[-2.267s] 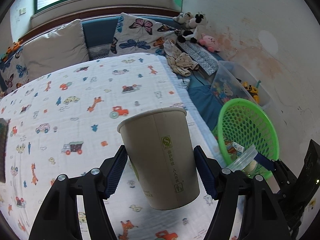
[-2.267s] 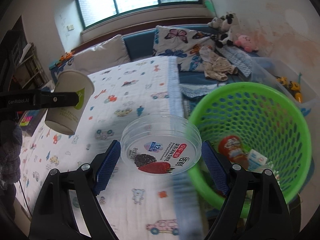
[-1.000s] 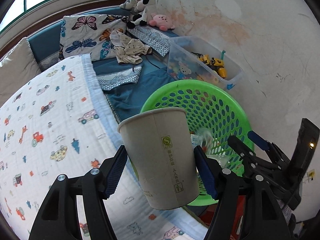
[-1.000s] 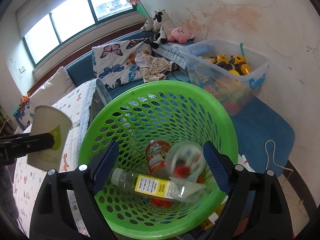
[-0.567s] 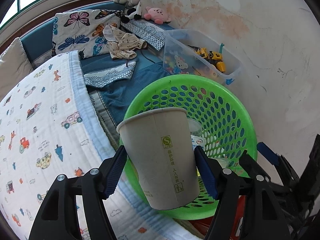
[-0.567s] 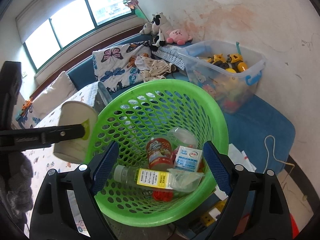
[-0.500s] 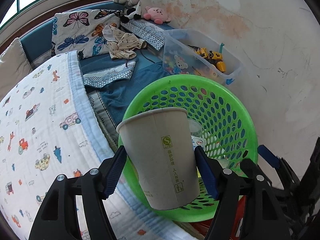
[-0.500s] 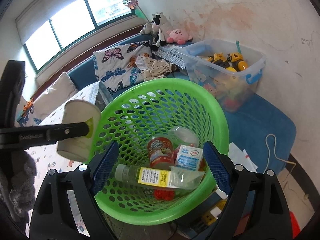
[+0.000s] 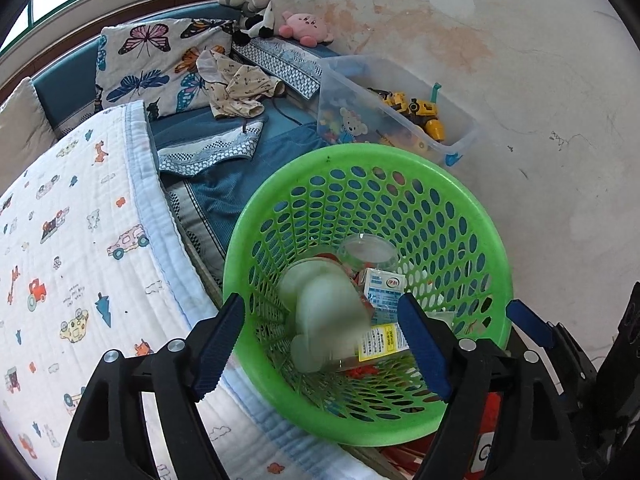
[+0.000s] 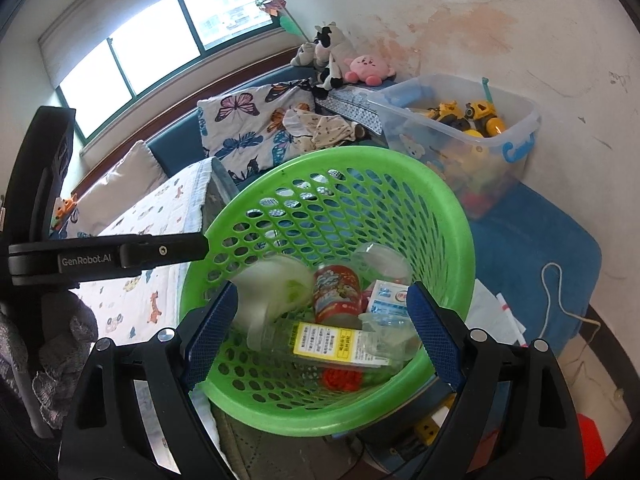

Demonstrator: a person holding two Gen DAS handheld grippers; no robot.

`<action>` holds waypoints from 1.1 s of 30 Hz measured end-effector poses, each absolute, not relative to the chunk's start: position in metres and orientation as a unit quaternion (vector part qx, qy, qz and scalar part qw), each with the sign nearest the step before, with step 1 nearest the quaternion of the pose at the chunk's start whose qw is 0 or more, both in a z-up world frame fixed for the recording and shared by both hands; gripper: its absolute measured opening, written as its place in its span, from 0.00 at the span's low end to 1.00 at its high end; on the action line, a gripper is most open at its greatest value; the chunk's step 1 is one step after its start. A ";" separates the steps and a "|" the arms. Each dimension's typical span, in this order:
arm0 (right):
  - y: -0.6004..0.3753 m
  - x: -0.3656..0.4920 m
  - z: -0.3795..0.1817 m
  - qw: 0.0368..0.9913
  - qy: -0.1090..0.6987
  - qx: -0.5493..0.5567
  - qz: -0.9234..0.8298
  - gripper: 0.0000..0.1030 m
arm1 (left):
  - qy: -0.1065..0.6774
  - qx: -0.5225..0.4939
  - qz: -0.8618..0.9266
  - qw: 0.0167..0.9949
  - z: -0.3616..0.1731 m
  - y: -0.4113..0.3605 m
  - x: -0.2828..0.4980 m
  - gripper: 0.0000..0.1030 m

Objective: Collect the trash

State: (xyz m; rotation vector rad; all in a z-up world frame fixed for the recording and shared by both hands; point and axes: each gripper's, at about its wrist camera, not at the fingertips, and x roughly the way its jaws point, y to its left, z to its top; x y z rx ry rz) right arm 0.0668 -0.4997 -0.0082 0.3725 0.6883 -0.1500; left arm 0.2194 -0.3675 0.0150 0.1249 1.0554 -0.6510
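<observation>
Paper cup (image 9: 326, 316): white, motion-blurred, inside green basket (image 9: 472, 208).
Left gripper (image 9: 320, 344): jaws opening, nothing between them.
Right gripper (image 10: 320, 330): spread wide, empty.

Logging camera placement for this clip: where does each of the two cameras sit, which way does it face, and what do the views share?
Left wrist: rides the left gripper, angled down into the green basket; its own opening jaws frame a blurred paper cup dropping free; the right gripper shows at right.
Right wrist: rides the right gripper, angled down over the same basket; its open, empty jaws show, the left gripper's finger and a gloved hand at left.
Shared: basket, cup, bottle, toy bin.
</observation>
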 end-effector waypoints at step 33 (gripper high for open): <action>-0.386 0.031 0.023 0.939 0.325 0.107 -0.027 0.91 | 0.407 0.021 -0.220 0.886 0.073 -0.190 0.146 0.89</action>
